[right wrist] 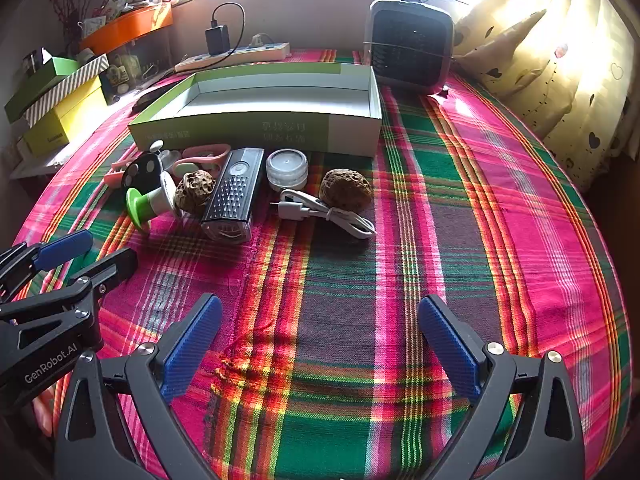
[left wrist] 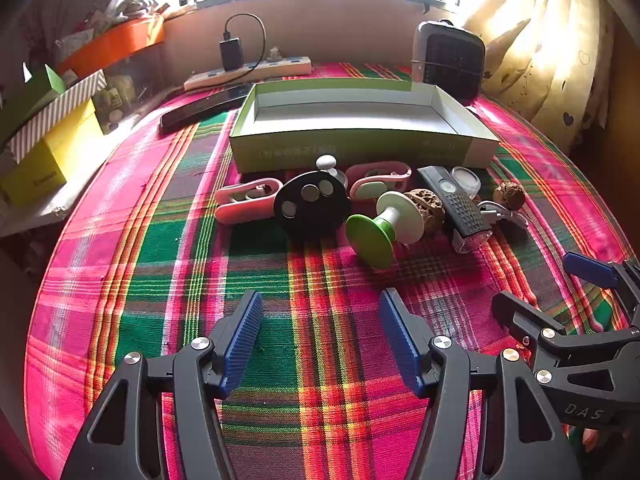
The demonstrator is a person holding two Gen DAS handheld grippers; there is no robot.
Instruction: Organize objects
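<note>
Left gripper (left wrist: 320,338): jaws spread wide, nothing between the blue pads (left wrist: 242,344); it hangs low over the plaid cloth (left wrist: 160,280), well short of the clutter; in the right view it shows at the left edge (right wrist: 86,254)
Right gripper (right wrist: 320,344): jaws spread wide and holding nothing, above bare cloth (right wrist: 480,200); in the left view it sits at the right edge (left wrist: 556,292)
Box (left wrist: 360,146): open shallow green box with a white inside, nothing visible in it, standing at the far side of the cloth just behind the row of small things
Black disc (left wrist: 311,204): round, with three silver spots, propped up in front of the box
Pink clips: one (left wrist: 244,204) left of the disc, another (left wrist: 378,182) right of it, both close to the box wall
White knob (left wrist: 326,162): small, peeking over the disc, against the box front
Spool (left wrist: 384,226): green and white, lying on its side, nearest the left gripper
Walnuts: one (left wrist: 428,208) wedged between the spool and the bike light, the other (right wrist: 346,190) apart to the right, touching the cable
Bike light (right wrist: 234,196): black, lying lengthwise with its lens toward the cameras
Jar (right wrist: 287,168): small, clear, just in front of the box, beside the light
Cable (right wrist: 324,212): white, coiled, lying in front of the jar
Background: power strip (right wrist: 236,56) with a black charger plugged in, and a heater (right wrist: 410,44) by the curtain (right wrist: 560,80)
</note>
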